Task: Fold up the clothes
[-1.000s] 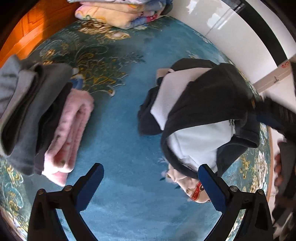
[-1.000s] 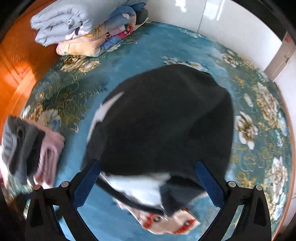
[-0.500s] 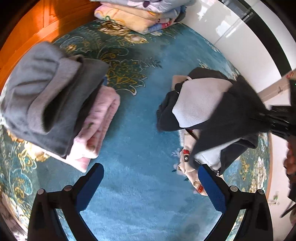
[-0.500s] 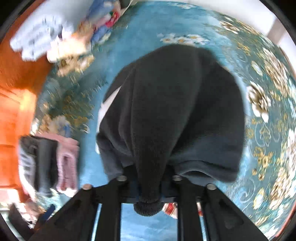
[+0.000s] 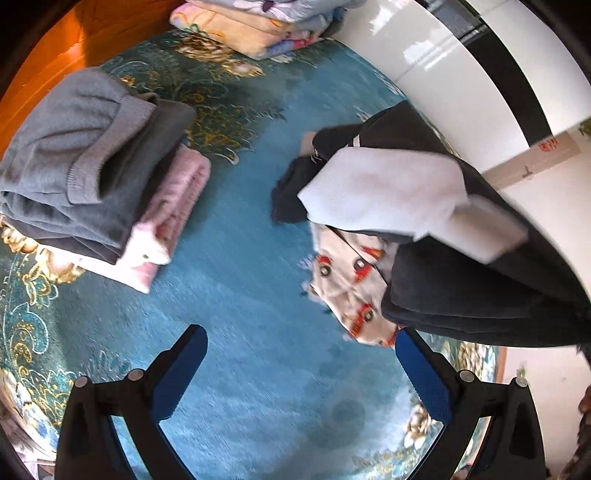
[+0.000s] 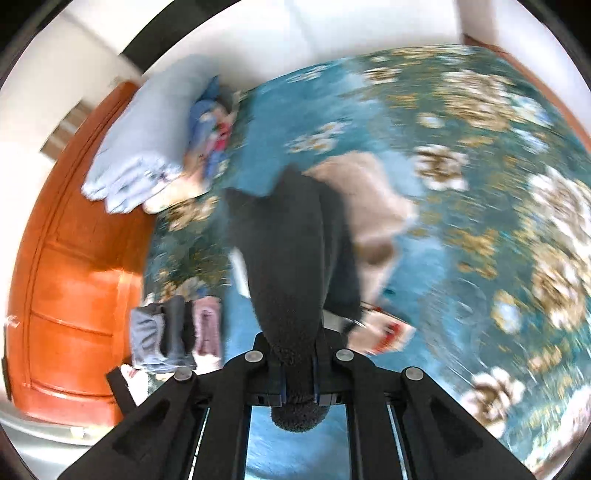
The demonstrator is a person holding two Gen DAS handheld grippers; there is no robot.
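A dark fleece jacket (image 5: 480, 280) with a pale lining (image 5: 384, 192) hangs lifted at the right of the left wrist view, over a beige printed garment (image 5: 347, 288) on the blue bed cover. My right gripper (image 6: 298, 373) is shut on a fold of the dark jacket (image 6: 291, 266) and holds it up. My left gripper (image 5: 301, 369) is open and empty above bare cover, left of the jacket. A stack of folded clothes, grey (image 5: 74, 173) on pink (image 5: 173, 199), lies at the left and shows small in the right wrist view (image 6: 173, 332).
Folded quilts (image 5: 258, 26) lie at the far edge of the bed, also in the right wrist view (image 6: 147, 140). An orange wooden headboard (image 6: 70, 266) stands at the left. A white wall (image 5: 461, 74) runs behind the bed. The cover (image 5: 240, 295) has flower patterns.
My right gripper closed on the dark jacket and lifted it up and back, uncovering the beige printed garment. My left gripper pulled back, staying open.
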